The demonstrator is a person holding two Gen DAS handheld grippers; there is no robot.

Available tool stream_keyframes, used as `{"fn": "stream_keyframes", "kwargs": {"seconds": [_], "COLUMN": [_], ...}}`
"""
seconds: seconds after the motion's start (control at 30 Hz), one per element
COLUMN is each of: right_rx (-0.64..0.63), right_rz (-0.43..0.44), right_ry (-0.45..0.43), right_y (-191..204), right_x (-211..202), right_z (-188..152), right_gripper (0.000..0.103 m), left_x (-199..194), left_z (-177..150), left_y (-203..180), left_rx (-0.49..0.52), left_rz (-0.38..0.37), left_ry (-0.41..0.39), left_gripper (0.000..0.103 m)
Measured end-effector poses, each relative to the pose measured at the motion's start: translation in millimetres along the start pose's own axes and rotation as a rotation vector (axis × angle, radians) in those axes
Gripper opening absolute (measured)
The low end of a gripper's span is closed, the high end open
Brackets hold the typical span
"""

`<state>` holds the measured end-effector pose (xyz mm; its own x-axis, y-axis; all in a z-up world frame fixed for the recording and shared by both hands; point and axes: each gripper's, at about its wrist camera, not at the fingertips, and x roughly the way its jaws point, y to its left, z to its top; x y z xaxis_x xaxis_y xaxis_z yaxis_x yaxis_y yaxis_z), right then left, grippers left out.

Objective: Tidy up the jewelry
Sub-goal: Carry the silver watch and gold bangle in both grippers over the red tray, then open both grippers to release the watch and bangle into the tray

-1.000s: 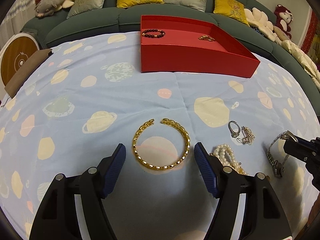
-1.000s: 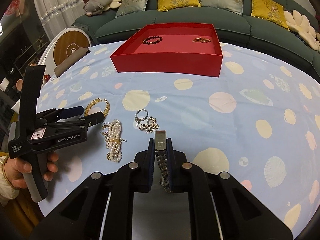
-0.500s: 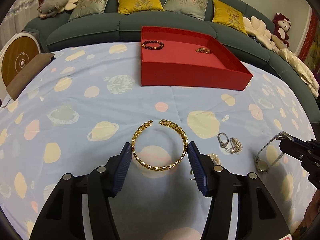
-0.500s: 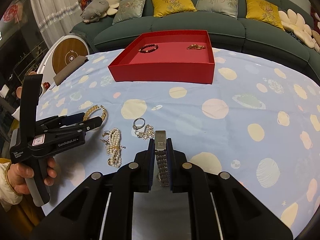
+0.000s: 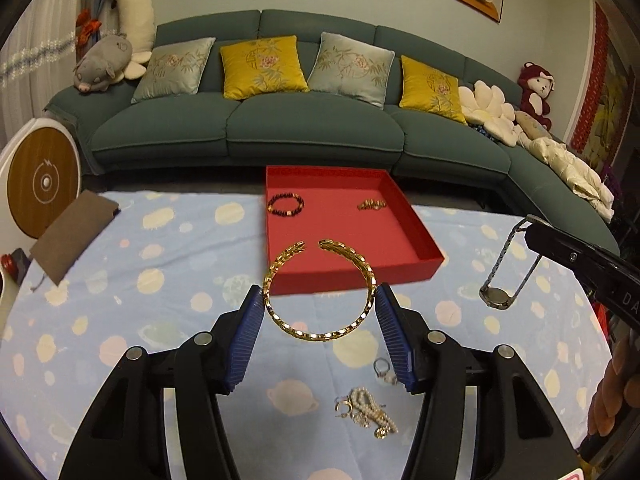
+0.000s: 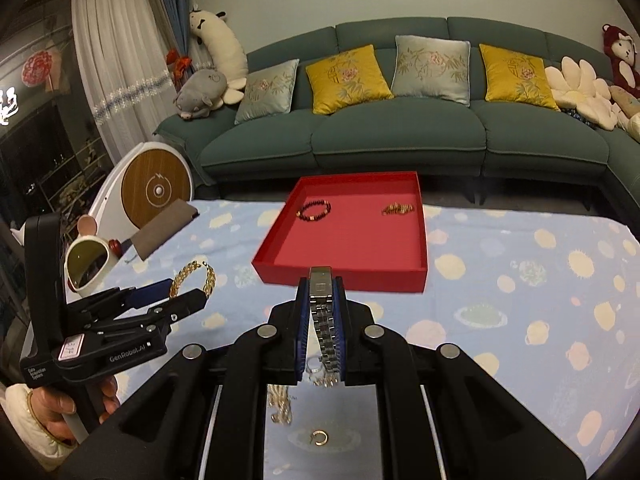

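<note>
My left gripper (image 5: 319, 300) is shut on a gold open bangle (image 5: 320, 330) and holds it in the air in front of the red tray (image 5: 416, 240). My right gripper (image 6: 321, 292) is shut on a silver watch (image 6: 325, 320), also lifted; the watch (image 5: 496, 296) hangs from it in the left wrist view. The tray (image 6: 280, 248) holds a dark bead bracelet (image 6: 314, 210) and a small gold piece (image 6: 397, 209). A pearl strand (image 5: 372, 404), a ring (image 5: 382, 366) and a gold hoop (image 6: 319, 438) lie on the cloth below.
The table has a pale blue planet-print cloth (image 5: 160, 280). A brown pouch (image 5: 72, 236) lies at its left edge. A green sofa (image 5: 280, 128) with cushions stands behind the table. A round wooden-faced device (image 6: 156, 190) stands at the left.
Both grippers rose off the table with their pieces and moved toward the red tray. The bangle and the watch now hang in the air.
</note>
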<state>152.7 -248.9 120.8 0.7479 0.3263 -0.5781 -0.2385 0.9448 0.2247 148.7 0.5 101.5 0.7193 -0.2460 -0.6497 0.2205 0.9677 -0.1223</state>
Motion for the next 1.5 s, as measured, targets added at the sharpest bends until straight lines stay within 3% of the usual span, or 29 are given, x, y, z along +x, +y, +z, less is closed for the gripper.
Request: {"fn": "stream_keyframes", "kwargs": {"seconds": [0.27,0.47,0.9,1.2,1.5], "right_rx": [-0.014,0.048,0.061,0.098,0.112], "right_rz": [-0.021,-0.047,-0.115,-0.137,-0.125], "right_ry": [-0.103,-0.086,0.053,0.102,0.111], "right_y": [0.1,-27.2,-68.0,-96.0,-100.1], "right_x": [17.1,71.3,181.7,218.5,231.2], "right_z": [65.3,83.4,67.6,51.4,43.0], "right_gripper": [0.010,0.010,0.010,0.011,0.012], "left_x": [26.1,86.6,201.6,243.8,254.7], "left_z": [68.0,87.9,85.9,71.0,63.0], "left_y": [2.9,6.6,20.2,26.0,24.2], "left_rx": [0.002,-0.008,-0.070,-0.099,-0.080], "left_rz": [0.030,0.057,0.087,0.099,0.116], "left_ry": [-0.060,-0.011,0.111,0.182,0.216], "left_gripper": [0.055,0.055,0.055,0.055,0.056]}}
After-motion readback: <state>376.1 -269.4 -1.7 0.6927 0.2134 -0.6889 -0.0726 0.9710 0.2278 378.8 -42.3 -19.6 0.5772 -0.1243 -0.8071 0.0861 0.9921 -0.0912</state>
